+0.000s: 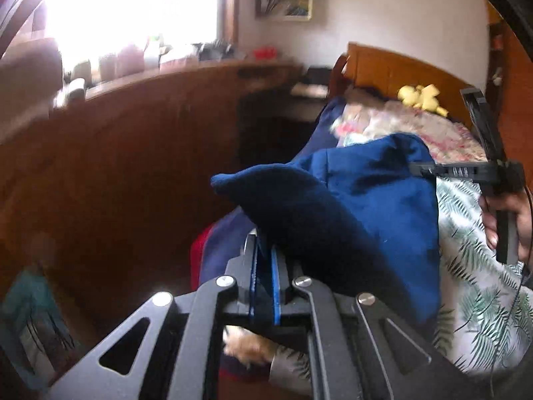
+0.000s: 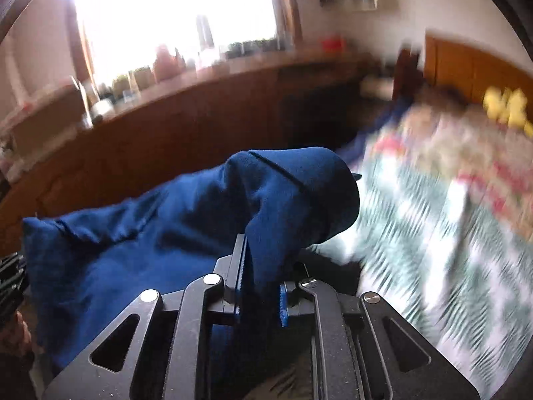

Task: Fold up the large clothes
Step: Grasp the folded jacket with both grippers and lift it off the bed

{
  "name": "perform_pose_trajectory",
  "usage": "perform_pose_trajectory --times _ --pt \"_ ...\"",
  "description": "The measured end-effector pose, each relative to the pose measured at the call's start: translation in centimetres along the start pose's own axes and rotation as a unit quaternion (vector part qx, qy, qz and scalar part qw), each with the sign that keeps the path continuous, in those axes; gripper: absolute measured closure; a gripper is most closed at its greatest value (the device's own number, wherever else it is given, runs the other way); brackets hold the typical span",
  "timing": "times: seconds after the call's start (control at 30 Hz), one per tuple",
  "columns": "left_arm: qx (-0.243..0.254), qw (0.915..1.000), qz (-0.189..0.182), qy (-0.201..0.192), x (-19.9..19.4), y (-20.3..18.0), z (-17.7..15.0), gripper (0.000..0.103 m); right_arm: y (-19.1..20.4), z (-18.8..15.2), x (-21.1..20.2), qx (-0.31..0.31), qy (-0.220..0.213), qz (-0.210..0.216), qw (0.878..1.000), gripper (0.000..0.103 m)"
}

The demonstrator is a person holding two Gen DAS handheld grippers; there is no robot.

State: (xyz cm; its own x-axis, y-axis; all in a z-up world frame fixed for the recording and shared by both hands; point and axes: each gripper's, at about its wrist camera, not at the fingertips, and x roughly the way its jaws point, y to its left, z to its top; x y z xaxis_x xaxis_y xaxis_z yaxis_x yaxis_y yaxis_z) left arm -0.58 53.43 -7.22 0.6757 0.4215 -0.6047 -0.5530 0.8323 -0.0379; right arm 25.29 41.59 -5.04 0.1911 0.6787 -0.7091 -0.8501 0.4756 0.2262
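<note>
A dark blue garment (image 1: 359, 206) hangs stretched between my two grippers, lifted above the bed. My left gripper (image 1: 265, 250) is shut on one edge of it, with cloth draped over the fingertips. My right gripper (image 2: 263, 260) is shut on the other edge of the blue garment (image 2: 166, 220), a fold bulging over its fingers. The right gripper also shows in the left wrist view (image 1: 433, 170), at the right, held by a hand and clamped on the cloth. Part of the left gripper shows at the left edge of the right wrist view (image 2: 10, 280).
A bed with a leaf-print sheet (image 1: 476, 266) and a floral cover (image 1: 416, 126) lies to the right, with a yellow plush toy (image 1: 421, 96) by the wooden headboard (image 1: 393, 70). A long wooden cabinet (image 1: 133, 140) with jars under a bright window stands on the left.
</note>
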Motion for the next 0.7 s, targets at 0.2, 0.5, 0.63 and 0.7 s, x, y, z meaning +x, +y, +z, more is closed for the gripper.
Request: perform_pose_trajectory --times 0.2,0.5,0.63,0.7 --pt "-0.024 0.9997 0.002 -0.004 -0.2 1.0 -2.5 0.096 -0.5 -5.2 2.2 -0.043 0.054 -0.064 0.996 0.083" --pt "-0.019 0.9992 0.03 -0.02 -5.0 -0.7 -3.0 0.095 0.8 -8.6 -7.7 -0.055 -0.007 -0.055 0.997 0.078" --pt "-0.005 0.9991 0.028 -0.031 -7.8 -3.1 -2.6 0.095 1.5 -9.9 -12.4 -0.062 -0.034 -0.047 0.996 0.074" --pt "0.004 0.9989 0.021 -0.041 -9.0 -4.6 -2.2 0.095 2.0 -10.9 -15.1 -0.067 -0.051 -0.047 0.995 0.071"
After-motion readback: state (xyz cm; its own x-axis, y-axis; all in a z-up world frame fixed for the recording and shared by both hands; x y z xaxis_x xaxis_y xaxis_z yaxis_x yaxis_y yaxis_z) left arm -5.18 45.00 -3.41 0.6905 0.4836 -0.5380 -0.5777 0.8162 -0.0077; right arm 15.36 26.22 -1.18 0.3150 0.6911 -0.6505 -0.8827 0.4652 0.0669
